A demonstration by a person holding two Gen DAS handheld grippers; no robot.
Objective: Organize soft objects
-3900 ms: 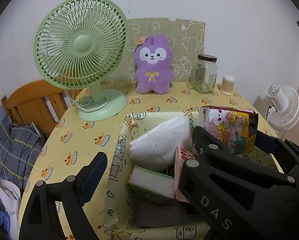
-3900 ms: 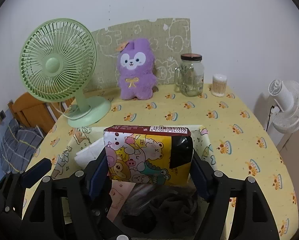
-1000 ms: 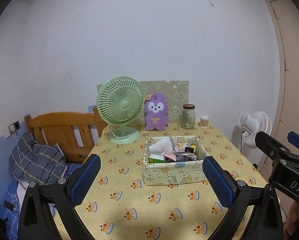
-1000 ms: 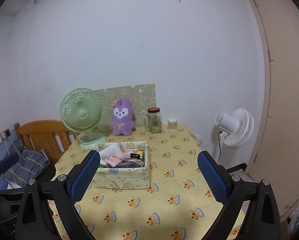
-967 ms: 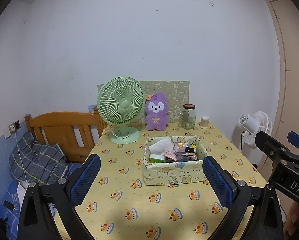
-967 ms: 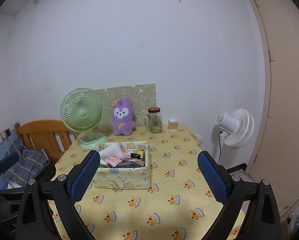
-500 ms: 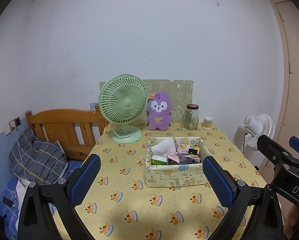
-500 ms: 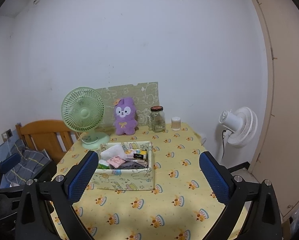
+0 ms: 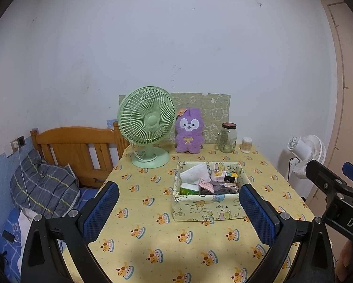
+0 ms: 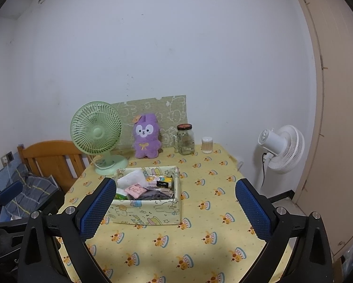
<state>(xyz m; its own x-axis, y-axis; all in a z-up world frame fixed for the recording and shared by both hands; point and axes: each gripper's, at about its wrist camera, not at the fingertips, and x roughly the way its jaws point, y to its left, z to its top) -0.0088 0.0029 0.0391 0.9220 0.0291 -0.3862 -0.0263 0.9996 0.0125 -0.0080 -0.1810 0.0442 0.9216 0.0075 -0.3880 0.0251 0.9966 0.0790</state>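
Box (image 9: 207,208): a soft fabric bin with cartoon print, standing mid-table on the yellow cloth (image 9: 153,235), open at the top.
Contents: white tissue (image 9: 194,173), a green pack (image 9: 188,189), a pink sachet (image 9: 206,185), a cartoon-print packet (image 9: 223,175) and dark fabric (image 9: 223,188), all packed inside; nothing soft lies loose on the cloth.
Plush (image 9: 188,131): purple, upright at the table's back edge, between the green fan (image 9: 146,127) and the jar (image 9: 228,136), well apart from the box.
Left gripper (image 9: 176,212): jaws wide, empty, held back from the table, the box framed between the pads.
Right gripper (image 10: 174,208): jaws wide, empty, likewise well short of the box.
Progress: judged close to done, unless the plush counts as a soft object to be stowed.
Risk: the box looks full, so pressing the plush in could spill the packet or tissue over the rim.
Risk: reaching for the plush could knock the fan or the jar, since both stand just beside it.
Risk: the box walls are limp, so a one-sided push may fold a wall or slide the box.
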